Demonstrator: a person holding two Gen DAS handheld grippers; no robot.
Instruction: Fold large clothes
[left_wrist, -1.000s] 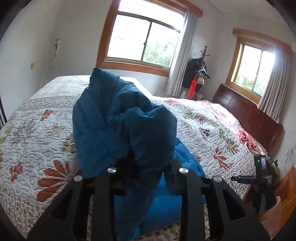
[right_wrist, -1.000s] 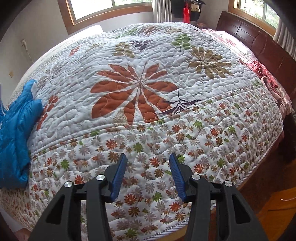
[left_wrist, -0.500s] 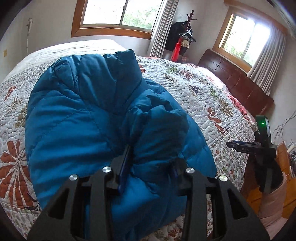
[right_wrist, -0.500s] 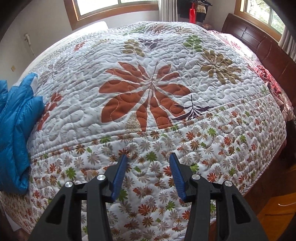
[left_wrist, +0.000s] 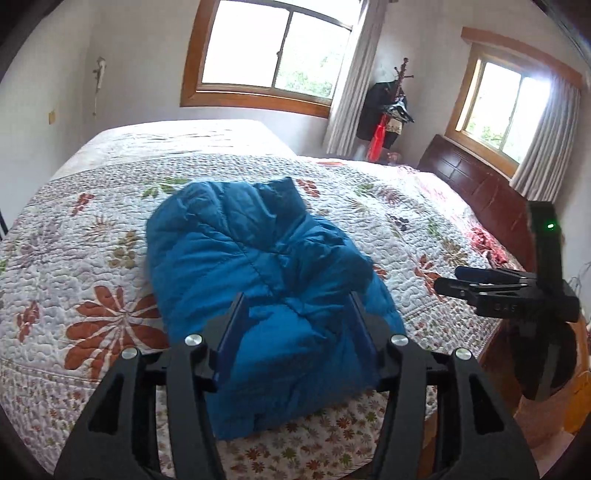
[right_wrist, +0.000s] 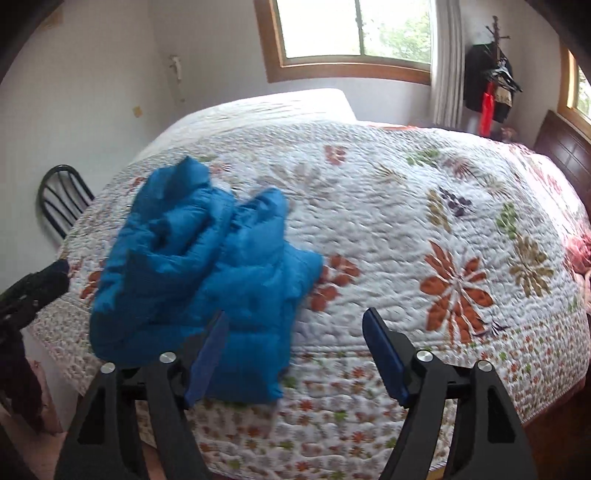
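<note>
A blue puffer jacket (left_wrist: 258, 280) lies in a bunched heap on the floral quilted bed (left_wrist: 74, 258), close to its near edge. My left gripper (left_wrist: 295, 299) hovers just above the jacket's near part. Its jaws are opening, the blue pads stand apart on either side of a fold, and neither presses on it. In the right wrist view the jacket (right_wrist: 207, 273) is at the left. My right gripper (right_wrist: 295, 314) is above the bed's edge beside it, jaws opening wide with nothing between them. It also shows side-on as the right gripper (left_wrist: 448, 278).
A dark wooden headboard (left_wrist: 480, 188) bounds the bed on the right. A coat stand (left_wrist: 388, 110) with hanging clothes is in the far corner. A black metal chair (right_wrist: 59, 199) is beside the bed's left side. A dark blurred shape (right_wrist: 33, 291) sits at the left edge.
The left gripper let go of the jacket, which dropped from its raised hold into a heap on the bed. The right gripper opened wider, rose and swung left toward the jacket.
</note>
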